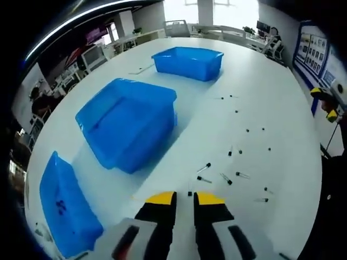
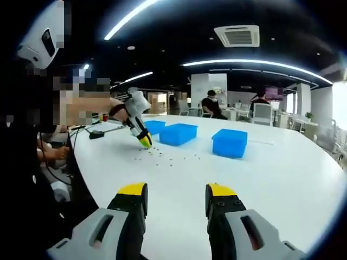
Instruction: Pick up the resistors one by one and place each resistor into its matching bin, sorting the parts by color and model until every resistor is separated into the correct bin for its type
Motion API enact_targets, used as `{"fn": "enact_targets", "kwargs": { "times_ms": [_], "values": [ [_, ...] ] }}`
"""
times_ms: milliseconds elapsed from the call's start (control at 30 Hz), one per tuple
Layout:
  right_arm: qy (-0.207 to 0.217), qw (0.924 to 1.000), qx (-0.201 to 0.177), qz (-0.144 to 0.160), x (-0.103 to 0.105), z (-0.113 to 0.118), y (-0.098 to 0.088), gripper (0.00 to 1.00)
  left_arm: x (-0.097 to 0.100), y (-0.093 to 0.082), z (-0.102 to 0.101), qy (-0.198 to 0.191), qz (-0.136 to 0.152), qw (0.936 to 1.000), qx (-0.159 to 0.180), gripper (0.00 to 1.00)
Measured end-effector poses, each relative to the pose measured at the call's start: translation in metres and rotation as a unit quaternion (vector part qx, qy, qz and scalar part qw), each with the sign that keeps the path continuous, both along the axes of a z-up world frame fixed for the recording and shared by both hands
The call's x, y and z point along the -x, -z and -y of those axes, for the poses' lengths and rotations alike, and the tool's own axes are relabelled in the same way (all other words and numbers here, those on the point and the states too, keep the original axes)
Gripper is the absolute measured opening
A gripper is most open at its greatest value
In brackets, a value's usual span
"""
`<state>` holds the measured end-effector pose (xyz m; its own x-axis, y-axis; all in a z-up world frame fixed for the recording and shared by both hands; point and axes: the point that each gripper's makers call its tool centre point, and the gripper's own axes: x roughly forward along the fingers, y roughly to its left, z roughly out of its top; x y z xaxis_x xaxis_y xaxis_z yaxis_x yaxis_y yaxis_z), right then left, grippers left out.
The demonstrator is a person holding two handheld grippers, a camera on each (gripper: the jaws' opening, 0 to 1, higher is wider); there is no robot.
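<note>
Looking down the left tool, we find its yellow-tipped jaws drawn to a narrow gap, and one resistor standing right at that gap, at twelve o'clock from the tips. Its long axis runs roughly along the tool's own line, lead pointing away from us, so we judge that a short advance and a closing of the jaws would take it across its body. Whether the tips already touch it, we cannot tell.

Just beyond, at about one o'clock, lie three more resistors, each angled differently on the white surface, and past them a looser scatter trails off toward two o'clock. The middle bin sits at eleven o'clock, the near bin at nine o'clock by the left edge, and the far bin at twelve o'clock, well apart from the parts.

In the right gripper view, the right tool hangs with jaws wide and nothing between them, well back from the work. The scatter of parts lies far off at about eleven o'clock. We judge the left tool clearly the nearer hand for this pick, and the nearest bin the shortest carry, though we cannot read which bin matches.
</note>
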<state>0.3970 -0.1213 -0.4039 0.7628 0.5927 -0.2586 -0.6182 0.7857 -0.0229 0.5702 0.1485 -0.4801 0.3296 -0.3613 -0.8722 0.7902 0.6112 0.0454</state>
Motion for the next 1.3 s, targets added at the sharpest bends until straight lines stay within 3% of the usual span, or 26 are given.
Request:
{"fn": "enact_targets", "kwargs": {
  "times_ms": [267,500,700,867,1000,1067,1167,1200,1267,1300],
  "values": [
    [-0.003,1.0,-0.002,0.0,0.0,-0.001,0.0,0.44,0.004,0.001,0.005,0.011,-0.016,0.9997,0.011,0.08],
    [-0.002,1.0,-0.005,0.0,0.002,0.0,0.0,0.44,0.004,0.002,0.007,-0.006,-0.038,0.9986,0.037,0.05],
    [-0.002,1.0,-0.006,0.002,0.002,0.001,-0.002,0.44,0.009,0.001,0.006,-0.013,-0.033,0.9984,0.043,0.05],
    [-0.007,0.9999,-0.005,0.006,0.001,-0.003,-0.005,0.44,0.013,-0.02,0.011,-0.029,-0.006,0.9933,0.112,0.05],
    [-0.01,0.9999,-0.004,0.009,0.0,-0.006,-0.008,0.44,0.013,-0.043,0.009,-0.043,0.045,0.984,0.167,0.05],
    [-0.013,0.9998,-0.005,0.012,-0.001,-0.008,-0.011,0.44,0.017,-0.055,0.013,-0.052,0.055,0.974,0.213,0.05],
    [-0.017,0.9997,-0.003,0.015,0.0,-0.011,-0.013,0.44,0.014,-0.074,0.008,-0.068,0.104,0.9616,0.245,0.05],
    [-0.018,0.9997,-0.003,0.016,0.0,-0.011,-0.014,0.44,0.011,-0.083,0.008,-0.079,0.124,0.9532,0.264,0.05],
    [-0.017,0.9997,-0.002,0.018,-0.001,-0.012,-0.015,0.44,0.003,-0.111,0.008,-0.103,0.174,0.9252,0.321,0.05],
    [-0.018,0.9997,-0.002,0.019,-0.001,-0.012,-0.016,0.44,0.001,-0.119,0.005,-0.111,0.192,0.9188,0.327,0.05]
  ]
}}
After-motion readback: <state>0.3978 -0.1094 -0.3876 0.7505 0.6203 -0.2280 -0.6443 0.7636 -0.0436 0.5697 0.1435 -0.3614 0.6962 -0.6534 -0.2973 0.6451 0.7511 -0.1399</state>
